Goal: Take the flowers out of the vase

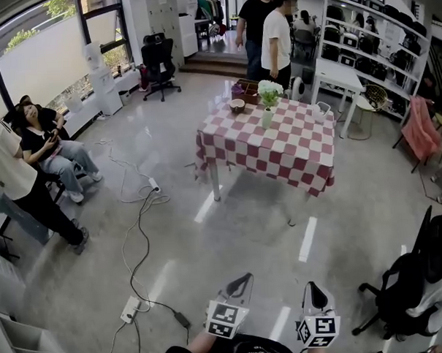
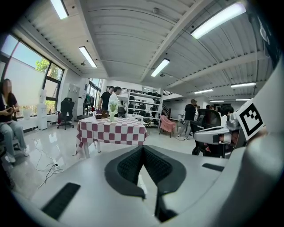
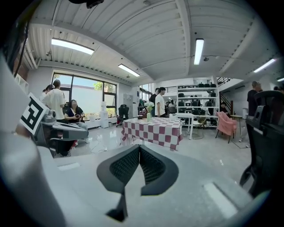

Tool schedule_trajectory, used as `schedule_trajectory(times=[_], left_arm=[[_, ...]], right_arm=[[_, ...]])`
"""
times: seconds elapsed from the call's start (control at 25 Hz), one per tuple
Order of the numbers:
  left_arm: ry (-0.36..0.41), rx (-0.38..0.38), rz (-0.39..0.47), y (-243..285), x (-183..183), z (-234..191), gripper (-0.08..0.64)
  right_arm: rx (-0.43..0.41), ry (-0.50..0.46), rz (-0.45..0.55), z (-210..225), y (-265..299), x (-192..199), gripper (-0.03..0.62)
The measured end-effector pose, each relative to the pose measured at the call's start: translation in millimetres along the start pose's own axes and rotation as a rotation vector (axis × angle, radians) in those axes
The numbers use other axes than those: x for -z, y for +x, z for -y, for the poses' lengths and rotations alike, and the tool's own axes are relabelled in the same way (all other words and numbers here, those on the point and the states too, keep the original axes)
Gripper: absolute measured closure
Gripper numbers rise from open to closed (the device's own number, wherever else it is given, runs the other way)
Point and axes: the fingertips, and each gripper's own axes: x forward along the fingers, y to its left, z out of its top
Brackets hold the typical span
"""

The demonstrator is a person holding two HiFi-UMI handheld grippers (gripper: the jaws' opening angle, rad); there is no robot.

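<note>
Flowers (image 1: 269, 92): white and green, upright in the vase (image 1: 267, 119); too small for you to count stems.
Table (image 1: 293, 158): checked cloth; the vase stands near its far edge, with a bowl (image 1: 237, 105) near it.
Your left gripper (image 1: 242, 281): well apart from the table; jaws pressed together, empty; your hand is cut off below.
Your right gripper (image 1: 316, 287): jaws together, empty.
Behind the table: 2 people (image 1: 269, 31), 1 cut off at the top.
</note>
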Motion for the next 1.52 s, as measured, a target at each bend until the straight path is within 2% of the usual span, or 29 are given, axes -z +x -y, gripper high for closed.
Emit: schedule_trajectory(times=[0.52,1.0,1.52], left_arm=[[0.016,0.04,0.005,67.4,-39.7,-54.8,0.549],[0.052,0.099,0.002,114.1,-64.3,-121.1,0.549],[0.049,0.104,-0.017,138.2,-72.3,-164.1,0.549]], right_arm=[[0.036,0.012,0.0,9.2,82.1,-32.3,0.586],[0.091,0.033,0.02,-6.9,155.4,-59.0,0.586],[0.073,0.053,0.005,-24.3,207.9,-67.1,0.586]])
